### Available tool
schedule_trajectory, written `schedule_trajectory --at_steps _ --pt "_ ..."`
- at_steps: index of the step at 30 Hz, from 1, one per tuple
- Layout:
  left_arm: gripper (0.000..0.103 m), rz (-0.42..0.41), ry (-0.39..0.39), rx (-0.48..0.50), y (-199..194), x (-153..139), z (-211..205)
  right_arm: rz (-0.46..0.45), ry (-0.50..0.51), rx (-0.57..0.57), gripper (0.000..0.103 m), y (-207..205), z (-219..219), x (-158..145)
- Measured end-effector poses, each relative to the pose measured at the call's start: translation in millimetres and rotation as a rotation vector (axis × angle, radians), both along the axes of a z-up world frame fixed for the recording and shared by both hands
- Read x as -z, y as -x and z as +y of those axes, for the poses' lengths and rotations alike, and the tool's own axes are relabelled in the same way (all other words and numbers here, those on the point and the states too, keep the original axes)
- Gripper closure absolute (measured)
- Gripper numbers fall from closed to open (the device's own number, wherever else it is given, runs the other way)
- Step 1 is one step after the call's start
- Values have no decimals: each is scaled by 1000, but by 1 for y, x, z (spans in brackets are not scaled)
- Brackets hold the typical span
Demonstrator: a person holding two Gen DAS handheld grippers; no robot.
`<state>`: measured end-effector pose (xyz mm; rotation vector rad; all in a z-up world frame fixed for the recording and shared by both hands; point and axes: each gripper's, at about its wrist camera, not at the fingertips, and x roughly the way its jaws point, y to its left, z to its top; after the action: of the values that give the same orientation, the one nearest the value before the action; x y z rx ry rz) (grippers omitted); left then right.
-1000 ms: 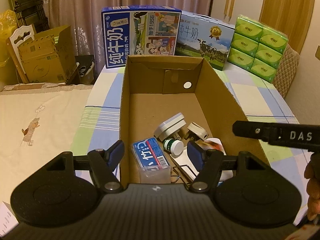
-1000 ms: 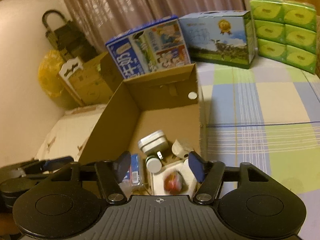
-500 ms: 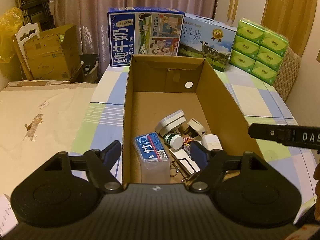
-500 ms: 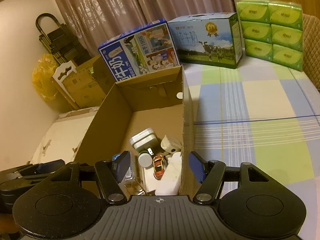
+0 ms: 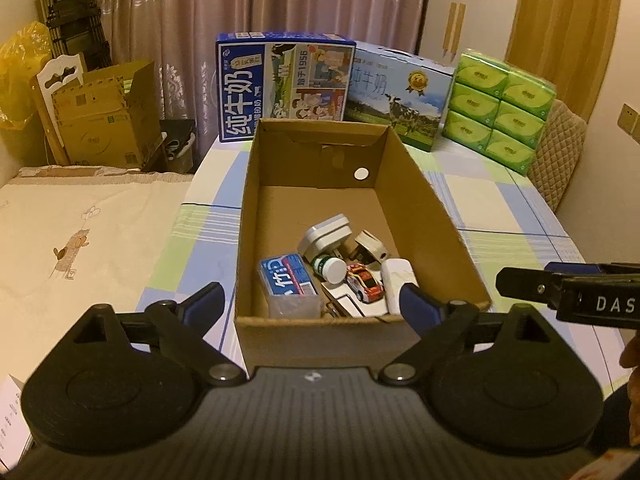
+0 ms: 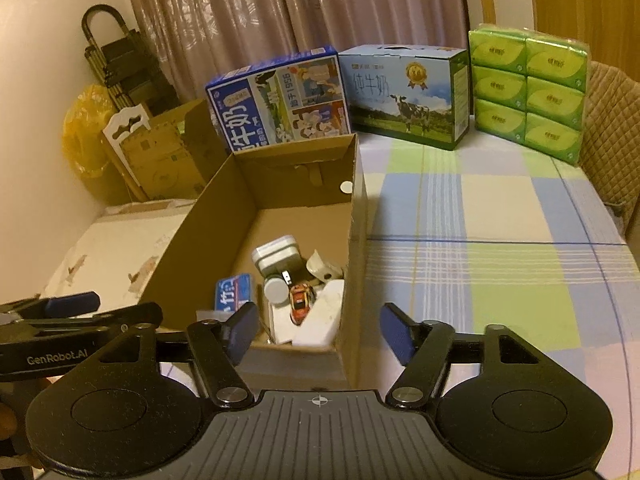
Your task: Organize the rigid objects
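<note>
An open cardboard box (image 5: 432,216) (image 6: 200,220) stands on the checked table. Inside lie a blue-labelled clear case (image 5: 289,285) (image 6: 234,294), a white charger (image 5: 326,234) (image 6: 276,256), a white plug (image 5: 370,245), a small green-and-white bottle (image 5: 330,267), a red toy car (image 5: 365,282) (image 6: 300,302) and a white block (image 5: 394,284) (image 6: 320,316). My left gripper (image 5: 316,306) is open and empty, just in front of the box's near wall. My right gripper (image 6: 318,330) is open and empty, over the box's near right corner.
Two milk cartons (image 5: 284,84) (image 6: 404,92) and a pack of green tissues (image 5: 500,108) (image 6: 528,92) line the table's far edge. A cream cloth surface (image 5: 80,240) lies left of the table. More cardboard boxes (image 5: 104,120) stand at the back left.
Both grippers have pulled back and up from the box. The red toy car, seen between the right gripper's fingers earlier, now lies in the box.
</note>
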<state>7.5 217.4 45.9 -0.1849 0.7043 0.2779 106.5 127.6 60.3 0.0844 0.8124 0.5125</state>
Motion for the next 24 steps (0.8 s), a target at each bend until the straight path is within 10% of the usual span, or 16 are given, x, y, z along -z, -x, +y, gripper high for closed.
schedule_trajectory --at_steps 5,24 --pt "6 5 8 -13 12 0 -7 -17 12 8 17 15 -9 0" --pt "6 69 52 -31 39 20 -23 18 95 29 15 45 -34 20"
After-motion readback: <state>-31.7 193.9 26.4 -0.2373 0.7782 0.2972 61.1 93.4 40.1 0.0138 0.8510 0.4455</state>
